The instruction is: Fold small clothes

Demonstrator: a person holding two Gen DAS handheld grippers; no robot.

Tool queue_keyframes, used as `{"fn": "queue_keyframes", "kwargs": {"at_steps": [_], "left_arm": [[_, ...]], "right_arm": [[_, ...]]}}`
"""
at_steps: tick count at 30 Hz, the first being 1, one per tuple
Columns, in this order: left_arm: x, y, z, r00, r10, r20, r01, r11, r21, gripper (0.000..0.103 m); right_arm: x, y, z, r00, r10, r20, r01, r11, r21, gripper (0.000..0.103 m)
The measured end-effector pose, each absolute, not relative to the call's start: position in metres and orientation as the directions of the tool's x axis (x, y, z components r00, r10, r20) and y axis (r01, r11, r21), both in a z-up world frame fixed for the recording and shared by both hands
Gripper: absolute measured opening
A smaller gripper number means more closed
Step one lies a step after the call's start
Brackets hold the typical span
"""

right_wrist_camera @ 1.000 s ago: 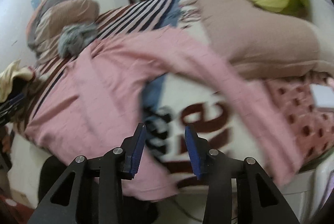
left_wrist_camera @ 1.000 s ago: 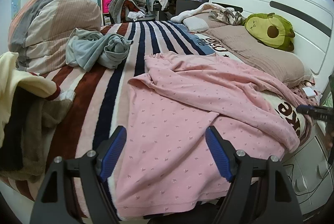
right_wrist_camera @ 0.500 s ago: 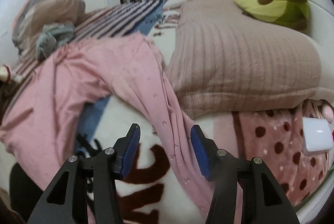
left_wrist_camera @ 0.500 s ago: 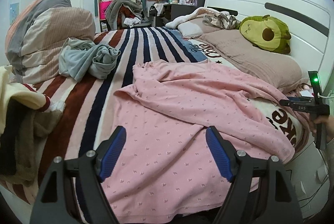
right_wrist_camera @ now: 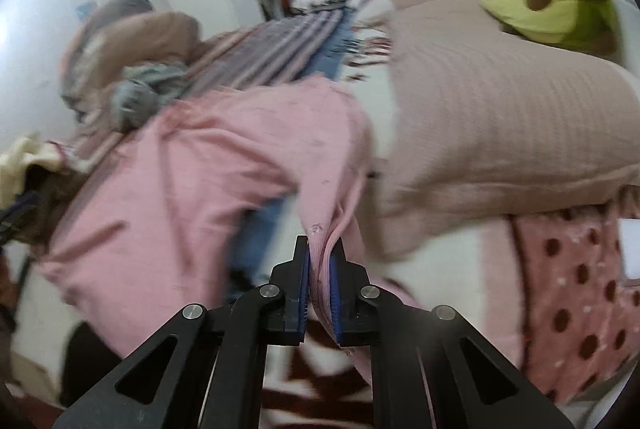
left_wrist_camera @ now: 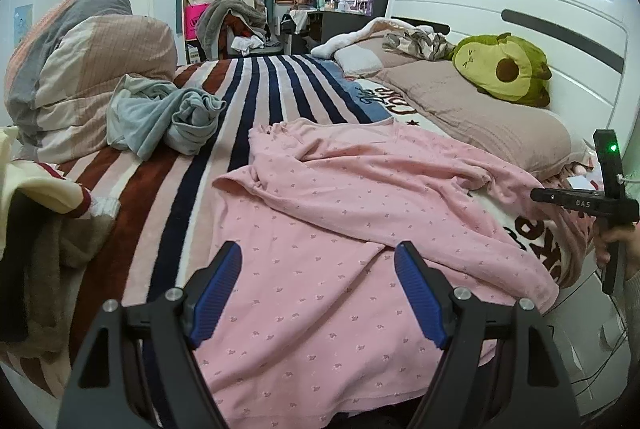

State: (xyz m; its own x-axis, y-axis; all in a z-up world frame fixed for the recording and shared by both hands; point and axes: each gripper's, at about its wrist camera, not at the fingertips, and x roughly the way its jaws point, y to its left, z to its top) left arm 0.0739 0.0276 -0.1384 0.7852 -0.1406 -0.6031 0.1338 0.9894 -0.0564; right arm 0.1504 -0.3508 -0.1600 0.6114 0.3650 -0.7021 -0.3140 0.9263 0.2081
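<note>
A pale pink long-sleeved top with a small printed pattern (left_wrist_camera: 340, 229) lies spread and rumpled across the near edge of a bed covered by a plush blanket striped in navy, maroon and cream (left_wrist_camera: 256, 89). The right gripper (right_wrist_camera: 322, 261) has its blue-padded jaws clamped on a bunched fold of the top's sleeve, near the head end of the bed, just in front of a taupe ribbed pillow (right_wrist_camera: 500, 109). The left gripper (left_wrist_camera: 318, 289) hovers above the top's lower body at the near edge, jaws wide apart with nothing pinched between them. A crumpled grey-green garment (left_wrist_camera: 164, 113) sits further along the blanket toward the foot end, and a green avocado plush toy (left_wrist_camera: 504, 69) rests on the pillow against the headboard.
</note>
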Motion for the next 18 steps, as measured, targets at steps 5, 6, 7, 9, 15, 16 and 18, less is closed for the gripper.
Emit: {"fn": "queue_keyframes", "kwargs": {"at_steps": [5,6,7,9,15,16,18], "left_arm": [[0.061,0.043,-0.131,0.807,-0.134,-0.575,0.117,0.991,-0.066,0.075],[0.058,0.047,-0.129,0.811,-0.131,-0.57,0.114,0.991,-0.066,0.075],[0.056,0.05,-0.129,0.815,-0.129,-0.565,0.111,0.992,-0.066,0.075],[0.05,0.058,-0.127,0.822,-0.126,-0.556,0.104,0.992,-0.071,0.075],[0.034,0.089,-0.129,0.832,-0.109,-0.543,0.081,0.994,-0.075,0.076],[0.032,0.095,-0.13,0.832,-0.106,-0.544,0.078,0.994,-0.074,0.077],[0.028,0.104,-0.133,0.832,-0.105,-0.545,0.076,0.994,-0.076,0.078]], "right_arm": [[0.142,-0.311,-0.128,0.581,0.527,-0.62,-0.435,0.845,0.31,0.003],[0.141,-0.298,-0.118,0.576,0.552,-0.603,-0.469,0.827,0.309,0.003],[0.141,-0.286,-0.11,0.572,0.569,-0.591,-0.496,0.814,0.303,0.003],[0.143,-0.259,-0.096,0.556,0.605,-0.57,-0.55,0.782,0.294,0.003],[0.153,-0.165,-0.104,0.424,0.674,-0.604,-0.669,0.683,0.292,0.003],[0.156,-0.156,-0.11,0.407,0.674,-0.617,-0.672,0.678,0.297,0.003],[0.165,-0.13,-0.131,0.356,0.662,-0.66,-0.668,0.674,0.315,0.006]]}}
